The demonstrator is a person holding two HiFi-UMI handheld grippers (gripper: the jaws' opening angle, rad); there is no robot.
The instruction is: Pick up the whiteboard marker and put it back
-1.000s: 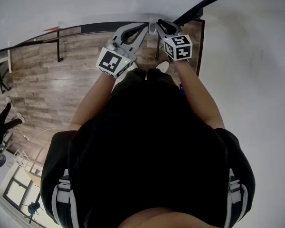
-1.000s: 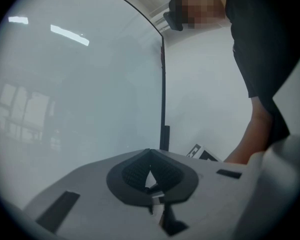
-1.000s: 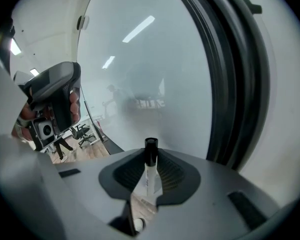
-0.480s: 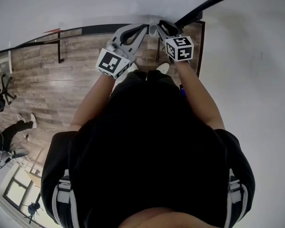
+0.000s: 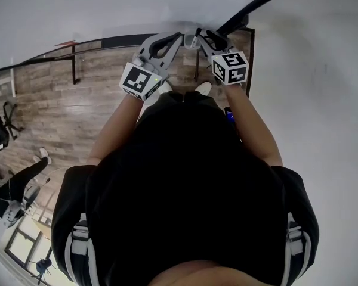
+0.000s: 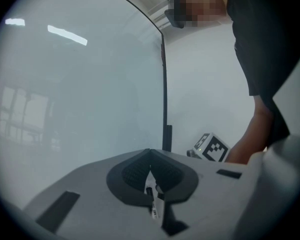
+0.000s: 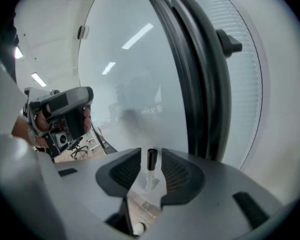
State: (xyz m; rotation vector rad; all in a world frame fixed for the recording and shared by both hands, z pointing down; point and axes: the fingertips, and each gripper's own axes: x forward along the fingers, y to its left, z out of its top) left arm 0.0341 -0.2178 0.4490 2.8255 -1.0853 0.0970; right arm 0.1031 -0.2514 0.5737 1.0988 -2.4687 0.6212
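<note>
Opening the right gripper [image 7: 151,153] wide just now, letting the marker [image 7: 151,161] go; standing loose between its fingers [image 7: 127,169], touching neither, seemingly being put back. Holding the left gripper [image 6: 150,154] closed, gripping nothing.

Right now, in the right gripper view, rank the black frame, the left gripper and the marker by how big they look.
1. Black frame, tallest by far.
2. Left gripper, at the left.
3. Marker, smallest despite sitting close to the lens.

Marker [image 7: 151,167] lower end blurred between right tongs [image 7: 151,155]; too small in head view.
</note>
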